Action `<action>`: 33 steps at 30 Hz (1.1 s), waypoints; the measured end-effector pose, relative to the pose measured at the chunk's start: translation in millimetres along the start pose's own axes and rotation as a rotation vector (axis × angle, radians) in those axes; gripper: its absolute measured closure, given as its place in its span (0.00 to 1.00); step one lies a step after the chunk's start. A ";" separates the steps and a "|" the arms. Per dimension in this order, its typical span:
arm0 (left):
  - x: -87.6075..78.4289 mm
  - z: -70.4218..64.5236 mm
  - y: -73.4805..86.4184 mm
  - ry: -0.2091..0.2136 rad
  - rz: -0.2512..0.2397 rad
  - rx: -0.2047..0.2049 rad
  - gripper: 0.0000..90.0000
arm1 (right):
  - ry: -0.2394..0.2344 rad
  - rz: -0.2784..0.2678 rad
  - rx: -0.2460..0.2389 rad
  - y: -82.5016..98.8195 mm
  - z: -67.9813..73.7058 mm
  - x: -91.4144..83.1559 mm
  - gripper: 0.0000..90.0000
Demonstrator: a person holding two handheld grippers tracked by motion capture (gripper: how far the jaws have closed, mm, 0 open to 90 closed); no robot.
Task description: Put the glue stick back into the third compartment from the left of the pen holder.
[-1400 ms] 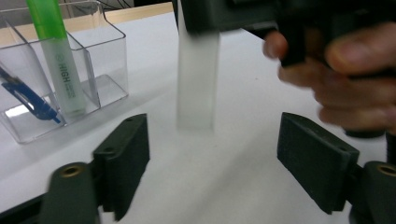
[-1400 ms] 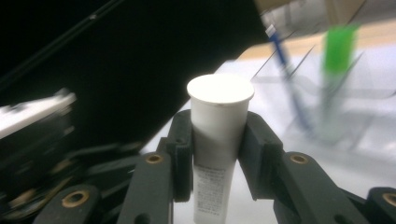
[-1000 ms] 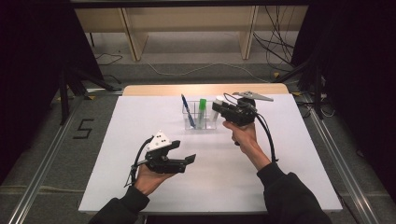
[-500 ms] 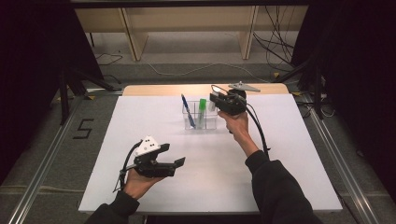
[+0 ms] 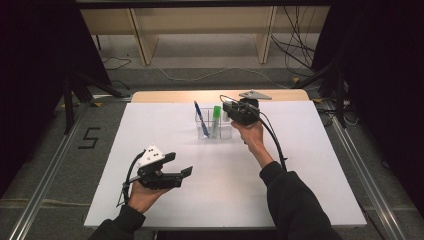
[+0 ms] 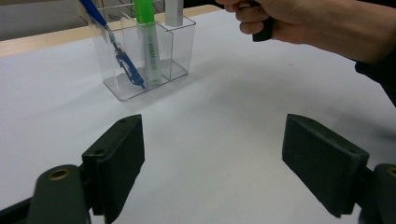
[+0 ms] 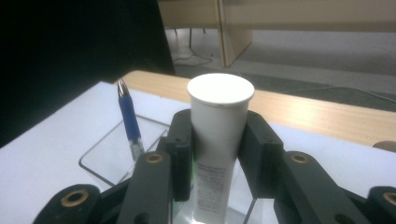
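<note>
Bright table, dark surroundings, slightly soft focus.

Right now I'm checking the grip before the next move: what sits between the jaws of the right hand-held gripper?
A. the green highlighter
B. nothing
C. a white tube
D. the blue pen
C: in the right gripper view the right hand-held gripper has both jaws pressed against a white tube standing in the clear organizer, while the blue pen stands apart to the side.

The right claw (image 7: 217,154) stands over the holder (image 5: 214,131) at the tabletop's (image 5: 300,165) far middle, a tube (image 7: 219,140) between its jaws; a pen (image 7: 129,119) stands left of it. The left claw (image 5: 181,165) hovers nearer, well apart.
</note>
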State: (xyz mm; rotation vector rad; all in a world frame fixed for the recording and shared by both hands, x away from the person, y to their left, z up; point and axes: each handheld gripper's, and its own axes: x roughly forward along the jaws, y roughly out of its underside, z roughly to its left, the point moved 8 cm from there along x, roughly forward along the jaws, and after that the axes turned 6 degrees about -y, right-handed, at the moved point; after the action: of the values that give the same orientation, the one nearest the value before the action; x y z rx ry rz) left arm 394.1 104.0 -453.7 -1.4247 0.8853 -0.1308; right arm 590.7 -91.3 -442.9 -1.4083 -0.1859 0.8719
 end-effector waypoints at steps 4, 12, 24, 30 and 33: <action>0.1 4.4 1.5 -0.010 0.000 -0.003 0.23 | 0.008 0.034 -0.013 7.3 1.3 3.8 0.75; -1.5 11.1 2.2 -0.023 -0.014 -0.012 0.23 | 0.016 0.069 -0.016 5.0 2.6 -9.6 0.36; -0.7 7.7 2.8 0.011 -0.010 -0.021 0.23 | -0.098 0.072 -0.053 11.5 15.8 -73.9 0.30; 0.8 2.7 5.3 0.042 0.014 0.003 0.23 | -0.177 0.096 -0.068 33.1 30.1 -104.9 0.29; 0.9 1.0 5.5 0.048 0.014 0.008 0.23 | -0.201 0.099 -0.096 43.3 37.9 -117.4 0.28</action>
State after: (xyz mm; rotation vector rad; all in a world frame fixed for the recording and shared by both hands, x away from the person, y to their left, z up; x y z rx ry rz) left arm 393.0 105.3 -459.0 -1.4127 0.9331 -0.1578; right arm 469.5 -138.8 -430.5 -1.4276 -0.3158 1.0998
